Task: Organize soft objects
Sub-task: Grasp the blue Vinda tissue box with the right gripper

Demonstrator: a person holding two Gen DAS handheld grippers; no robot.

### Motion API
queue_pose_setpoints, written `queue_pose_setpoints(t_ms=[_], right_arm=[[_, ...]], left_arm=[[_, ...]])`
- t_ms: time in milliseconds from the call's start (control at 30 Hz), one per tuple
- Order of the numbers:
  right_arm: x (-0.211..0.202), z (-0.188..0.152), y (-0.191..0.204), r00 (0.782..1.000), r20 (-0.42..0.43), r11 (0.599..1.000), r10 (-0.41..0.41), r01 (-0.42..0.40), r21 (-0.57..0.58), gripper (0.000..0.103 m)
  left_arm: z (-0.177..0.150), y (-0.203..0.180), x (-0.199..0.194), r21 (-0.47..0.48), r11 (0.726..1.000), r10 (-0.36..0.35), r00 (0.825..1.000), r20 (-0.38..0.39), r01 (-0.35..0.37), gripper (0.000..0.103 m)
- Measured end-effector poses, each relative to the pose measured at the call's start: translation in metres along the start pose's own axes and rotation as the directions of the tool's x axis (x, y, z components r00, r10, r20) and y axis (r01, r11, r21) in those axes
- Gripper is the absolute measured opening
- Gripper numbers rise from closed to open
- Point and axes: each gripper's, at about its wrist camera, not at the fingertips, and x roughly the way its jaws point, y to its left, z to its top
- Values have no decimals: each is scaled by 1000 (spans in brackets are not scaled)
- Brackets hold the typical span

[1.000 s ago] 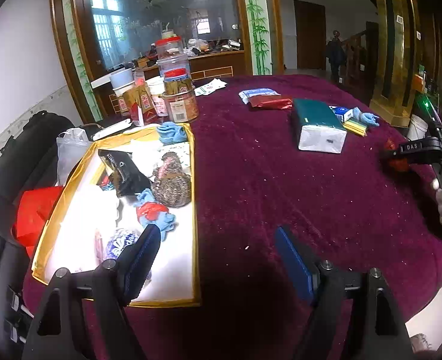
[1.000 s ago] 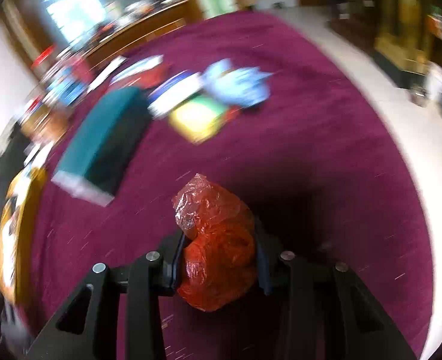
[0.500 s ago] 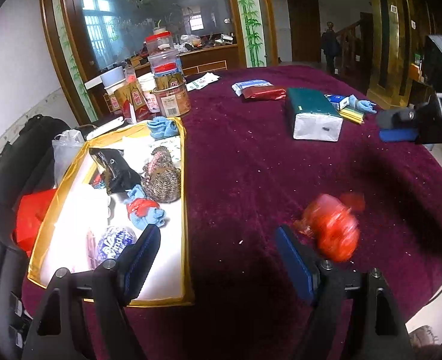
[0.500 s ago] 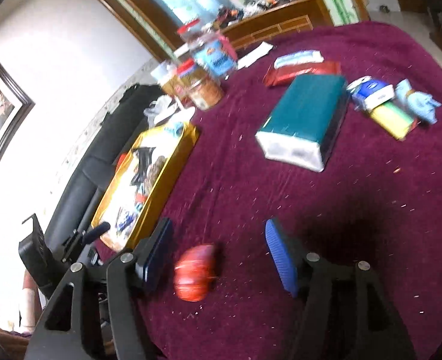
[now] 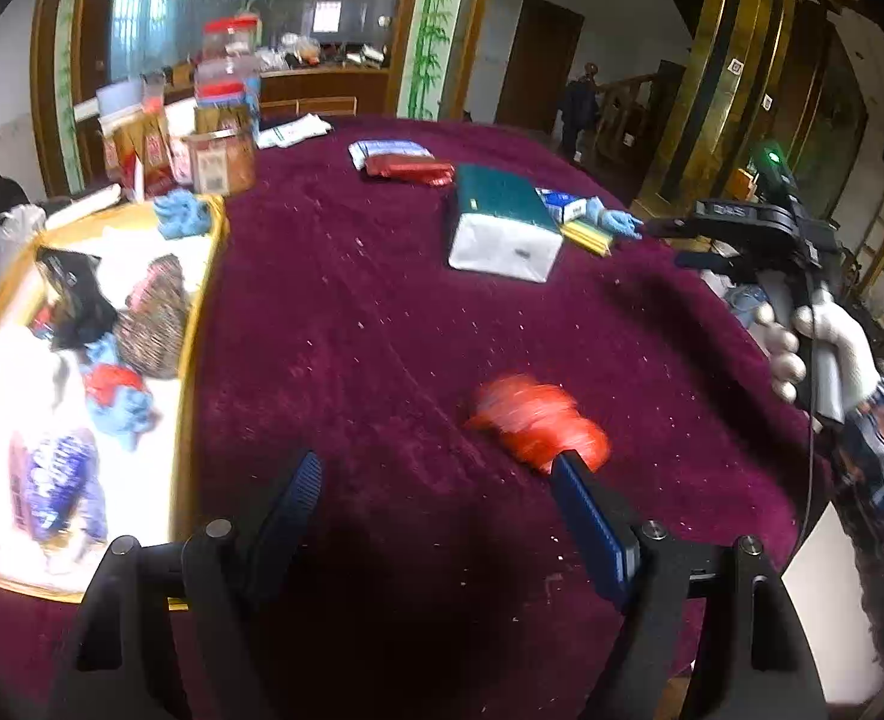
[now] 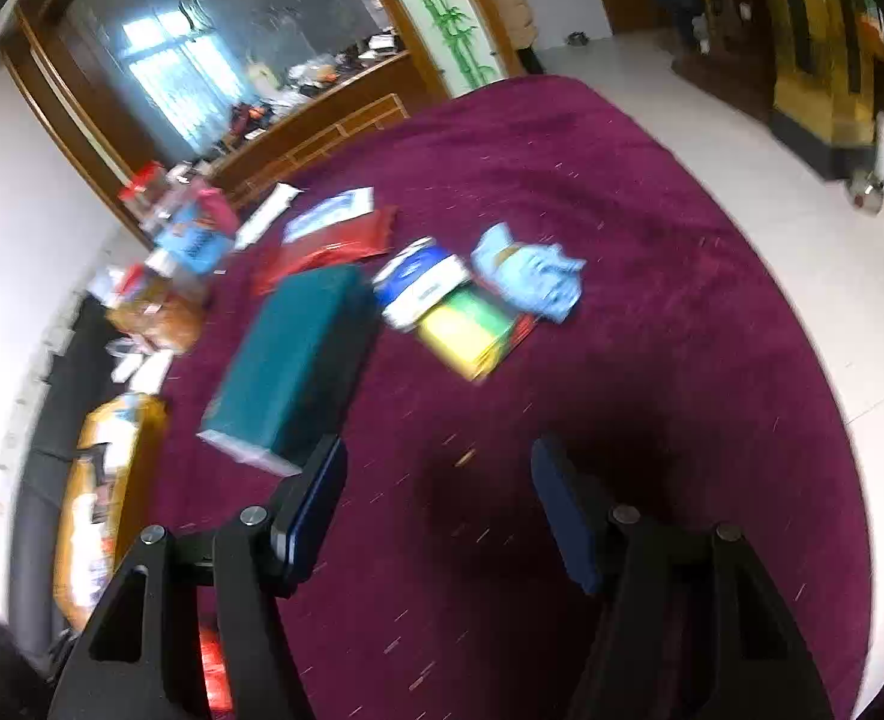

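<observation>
At the far left, a gold-rimmed tray [image 5: 204, 276] is seen lying on the maroon tablecloth [image 5: 381, 312]. Soft items are gathered in it: a blue crumpled cloth [image 5: 180, 215] at its far end, a brown patterned pouch [image 5: 156, 315], a red-and-blue bundle [image 5: 119, 399] and a blue-and-white packet [image 5: 57, 480] nearer the camera. This is judged to be the collecting place for the task.

The left gripper [image 5: 435, 501] is held low over the cloth just right of the tray, its blue-padded fingers spread wide with nothing between them. A red plastic bag bundle [image 5: 538, 423] lies on the cloth, blurred, just beyond the tip of the right-hand finger; whether it touches the pad cannot be told. It is placed within the left gripper's reach, presumably so that it can be carried across to the tray.

Farther off, a green tissue pack [image 5: 505, 222] is seen lying flat, with a red foil packet [image 5: 408, 169] beyond it and a light blue glove [image 6: 529, 273] and a yellow-green packet [image 6: 469, 333] to its right.

At the right, the right gripper [image 6: 435, 492] is held by a white-gloved hand [image 5: 820, 342] above the table's edge; its fingers are parted and nothing is gripped. It is pointed toward the glove and packets, possibly the next items to be sorted.
</observation>
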Motion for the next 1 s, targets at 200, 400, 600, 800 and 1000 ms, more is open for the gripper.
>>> queue_pose_setpoints(t_ms=[200,400,600,800,1000], right_arm=[[45,22,20,992,-22,980,-122,117,-163,63],[75,64,47,986,31,957,-165,168,-239,68],[136,94,78,921,-16,826,-388,340,-449,71],[158,98,73,926,-108,847,-361,277,-454,52],[115,91,70,939,-37,859,-341,295,-417,51]], left_arm=[[4,-2,6,-7,999,-41,999,-13,41,82],[7,-4,5,4,998,-69,998,-10,69,82],[7,-7,3,16,996,-84,996,-15,84,82],[8,-1,5,-26,995,-98,995,-24,97,82],[6,12,8,-106,987,-121,992,-32,117,82]])
